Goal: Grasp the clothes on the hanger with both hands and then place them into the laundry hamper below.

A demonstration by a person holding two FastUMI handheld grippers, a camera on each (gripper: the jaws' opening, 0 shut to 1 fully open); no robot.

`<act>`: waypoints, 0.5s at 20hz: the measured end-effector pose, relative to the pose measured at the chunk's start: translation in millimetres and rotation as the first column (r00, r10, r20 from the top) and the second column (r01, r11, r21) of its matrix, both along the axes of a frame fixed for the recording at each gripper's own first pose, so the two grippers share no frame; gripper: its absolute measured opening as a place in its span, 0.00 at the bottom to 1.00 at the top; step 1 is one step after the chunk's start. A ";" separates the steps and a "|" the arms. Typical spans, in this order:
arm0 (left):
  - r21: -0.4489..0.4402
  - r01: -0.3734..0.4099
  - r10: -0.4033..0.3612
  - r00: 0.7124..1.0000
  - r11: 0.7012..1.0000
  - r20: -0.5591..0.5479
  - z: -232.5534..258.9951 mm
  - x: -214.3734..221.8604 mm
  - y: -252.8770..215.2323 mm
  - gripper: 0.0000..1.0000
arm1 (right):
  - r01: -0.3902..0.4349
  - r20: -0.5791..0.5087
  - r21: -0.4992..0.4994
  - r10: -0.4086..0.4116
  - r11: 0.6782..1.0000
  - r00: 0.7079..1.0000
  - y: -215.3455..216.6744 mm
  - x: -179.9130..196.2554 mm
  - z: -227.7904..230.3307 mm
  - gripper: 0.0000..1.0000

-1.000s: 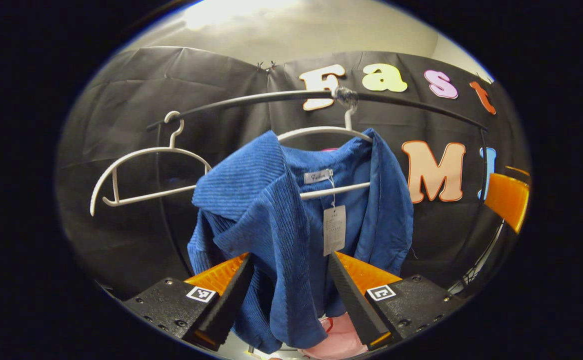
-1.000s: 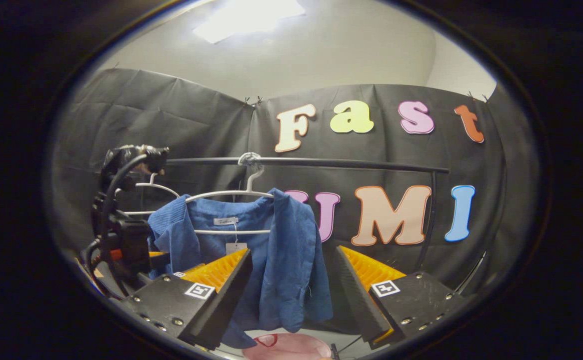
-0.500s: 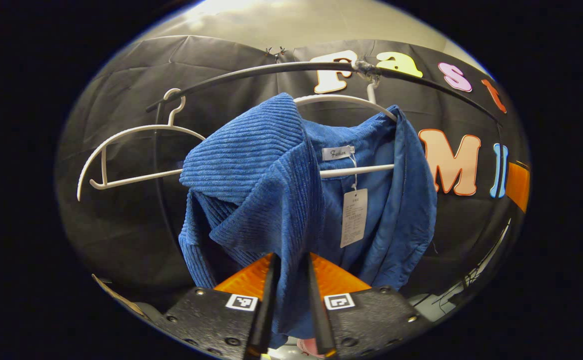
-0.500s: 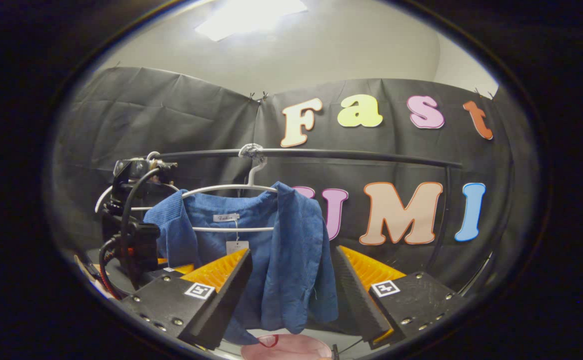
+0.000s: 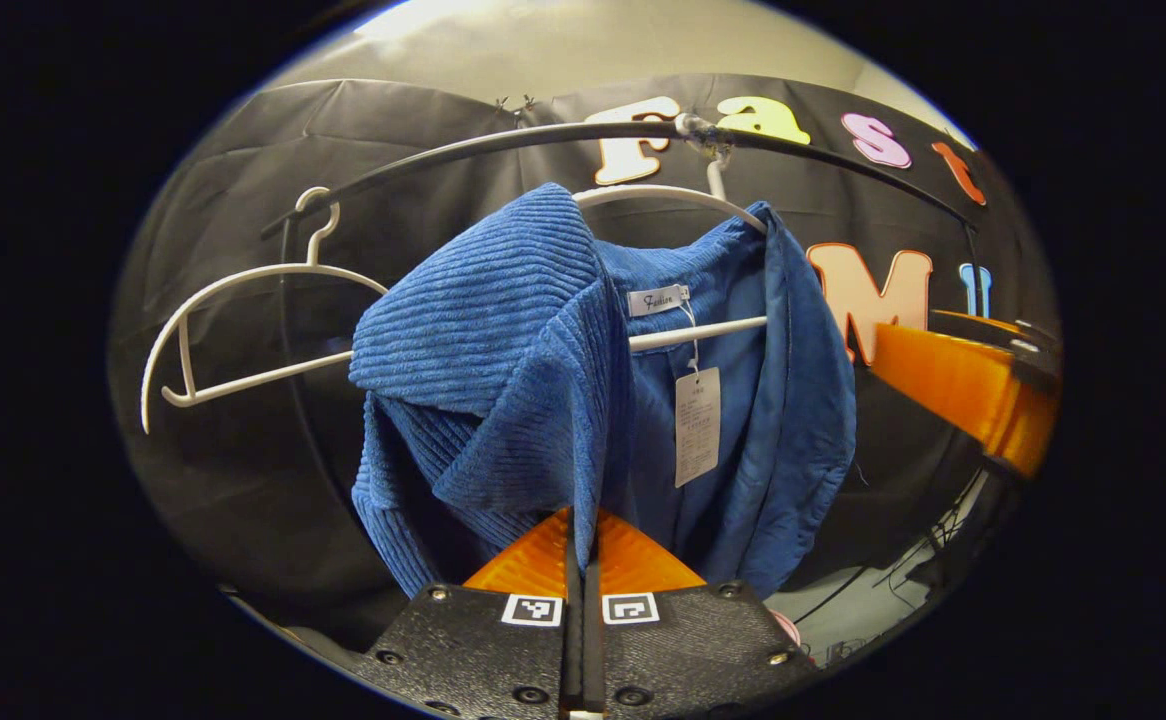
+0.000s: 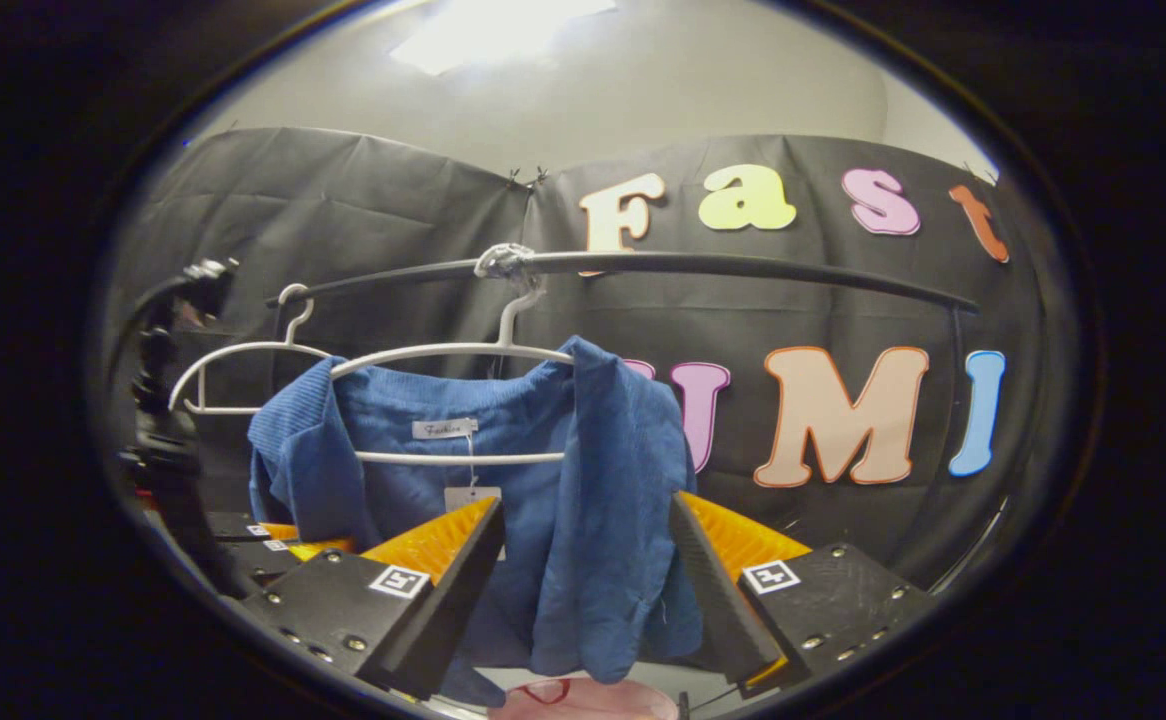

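Observation:
A blue ribbed garment (image 5: 503,360) hangs on a white hanger (image 5: 663,195) from a black rail (image 5: 503,140), with a paper tag (image 5: 696,425) at its collar. My left gripper (image 5: 583,560) is shut on the garment's left front edge, low down. In the right gripper view the garment (image 6: 583,500) hangs from the same hanger (image 6: 443,352), and my right gripper (image 6: 583,530) stands open with the garment's right panel hanging between its fingers. The left gripper (image 6: 273,535) shows at the garment's lower left. A pink hamper (image 6: 583,702) lies below.
An empty white hanger (image 5: 233,285) hangs on the rail to the left of the garment, also in the right gripper view (image 6: 233,350). The rail's black upright (image 6: 958,380) stands at the right. The right gripper's body (image 5: 953,375) reaches in from the right.
My left gripper has shut on the garment's front edge. My right gripper has moved closer, so the right panel now hangs between its open fingers.

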State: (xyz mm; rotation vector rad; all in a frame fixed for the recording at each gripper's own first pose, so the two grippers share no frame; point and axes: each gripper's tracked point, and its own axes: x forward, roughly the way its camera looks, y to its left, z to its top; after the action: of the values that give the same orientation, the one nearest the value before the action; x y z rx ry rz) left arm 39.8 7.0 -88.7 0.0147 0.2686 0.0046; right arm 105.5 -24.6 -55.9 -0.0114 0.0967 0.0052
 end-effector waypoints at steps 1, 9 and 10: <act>0.000 0.010 -0.010 1.000 1.000 -0.001 0.4 -1.0 0.4 0.00 | 0.015 -0.004 -0.003 -0.015 1.000 1.000 -1.9 10.2 -5.4 0.96; 0.016 0.057 -0.057 0.998 0.998 0.005 7.2 -7.9 0.0 0.01 | 0.142 -0.054 -0.012 -0.142 0.990 0.988 0.2 73.5 -59.6 0.96; 0.017 0.061 -0.062 0.998 0.998 0.008 9.7 -9.5 -0.9 0.01 | 0.169 -0.050 -0.020 -0.170 0.985 0.984 -3.5 77.9 -62.2 0.96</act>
State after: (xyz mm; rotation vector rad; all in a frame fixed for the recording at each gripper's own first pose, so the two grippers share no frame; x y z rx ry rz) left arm 30.3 6.1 -79.0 0.0395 0.2591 -0.0542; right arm 183.4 -28.1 -118.1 -0.0185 0.1492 -0.1655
